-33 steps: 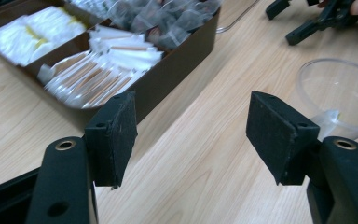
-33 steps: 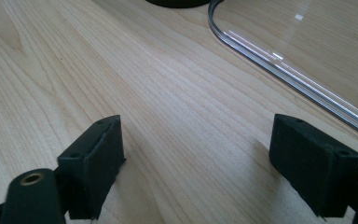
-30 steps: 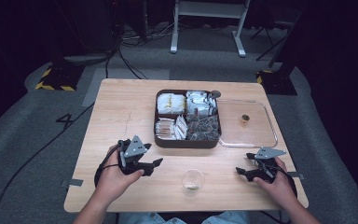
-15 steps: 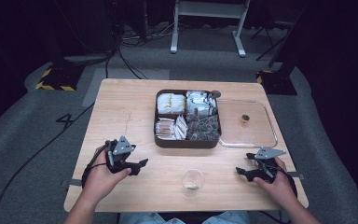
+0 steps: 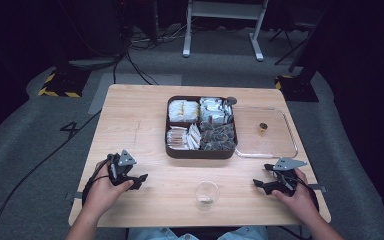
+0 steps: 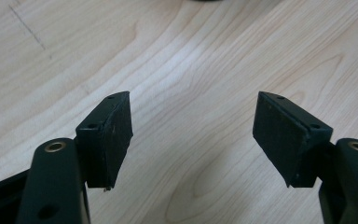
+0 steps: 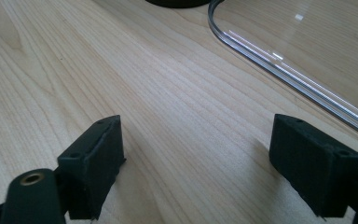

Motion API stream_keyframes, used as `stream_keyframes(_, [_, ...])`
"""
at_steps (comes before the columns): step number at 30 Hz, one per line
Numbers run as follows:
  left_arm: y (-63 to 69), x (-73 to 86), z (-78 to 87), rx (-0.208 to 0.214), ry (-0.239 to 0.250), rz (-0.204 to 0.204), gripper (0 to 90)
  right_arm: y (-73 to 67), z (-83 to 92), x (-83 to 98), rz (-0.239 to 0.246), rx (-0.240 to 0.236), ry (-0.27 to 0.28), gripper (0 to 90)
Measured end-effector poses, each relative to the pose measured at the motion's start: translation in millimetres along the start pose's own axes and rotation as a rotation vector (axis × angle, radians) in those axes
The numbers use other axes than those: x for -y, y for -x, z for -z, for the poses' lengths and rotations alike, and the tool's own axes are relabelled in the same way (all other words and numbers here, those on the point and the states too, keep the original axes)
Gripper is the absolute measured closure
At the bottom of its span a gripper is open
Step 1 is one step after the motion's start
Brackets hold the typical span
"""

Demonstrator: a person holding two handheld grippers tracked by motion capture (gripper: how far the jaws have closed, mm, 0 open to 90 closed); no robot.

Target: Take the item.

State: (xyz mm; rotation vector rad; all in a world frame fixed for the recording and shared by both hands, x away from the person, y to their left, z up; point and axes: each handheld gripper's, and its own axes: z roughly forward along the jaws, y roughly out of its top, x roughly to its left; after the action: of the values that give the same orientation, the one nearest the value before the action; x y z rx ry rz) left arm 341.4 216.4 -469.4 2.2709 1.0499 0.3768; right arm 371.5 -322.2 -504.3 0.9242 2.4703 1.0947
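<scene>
Right now the small clear cup (image 5: 206,194) stands upright near the front edge of the tabletop (image 5: 130,115), roughly midway between my two hands and touched by neither. It has a little something pale at its bottom that I cannot make out. My left tongs (image 5: 141,179) sit low over the wood to the cup's left, well apart from it, tips pointing toward the middle of the tabletop. They have just been opening and now stand spread, with bare wood grain between the pads in the left gripper view (image 6: 193,135). My right tongs (image 5: 258,184) lie on the cup's other side, a bit nearer to it, tips turned toward the cup. In the right gripper view (image 7: 196,163) they too stand spread, holding nothing, with plain wood between them. Behind the cup is the dark four-part box (image 5: 201,151): yellowish packets back left, silvery packets back right, pale sachets front left, dark pieces front right. Just beside the box, to its right, the clear lid (image 5: 275,150) lies flat, with a small brass-coloured thing (image 5: 263,128) on it. The lid's rounded corner (image 7: 242,39) also shows ahead of my right tongs.
</scene>
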Motion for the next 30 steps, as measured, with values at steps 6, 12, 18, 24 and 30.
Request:
stream_keyframes(6, [-1.9, 14.5, -6.5, -0.007, -0.041, 0.004, 28.5, 0.0, 0.0, 0.0, 0.0, 0.0, 0.0, 17.9])
stream_keyframes(12, [-3.5, 25.1, -8.7, -0.002, -0.037, 0.032, 24.9, 0.0, 0.0, 0.0, 0.0, 0.0, 0.0, 17.9])
stream_keyframes(18, [-5.8, 36.3, -8.0, -0.005, 0.025, 0.033, 20.0, 0.0, 0.0, 0.0, 0.0, 0.0, 0.0, 17.9])
stream_keyframes(24, [-7.6, 42.9, -10.5, 0.002, 0.078, 0.03, 13.9, 0.0, 0.0, 0.0, 0.0, 0.0, 0.0, 17.9])
stream_keyframes(30, [-7.3, 42.9, -10.8, -0.005, 0.08, 0.032, 13.5, 0.0, 0.0, 0.0, 0.001, 0.0, 0.0, 17.9])
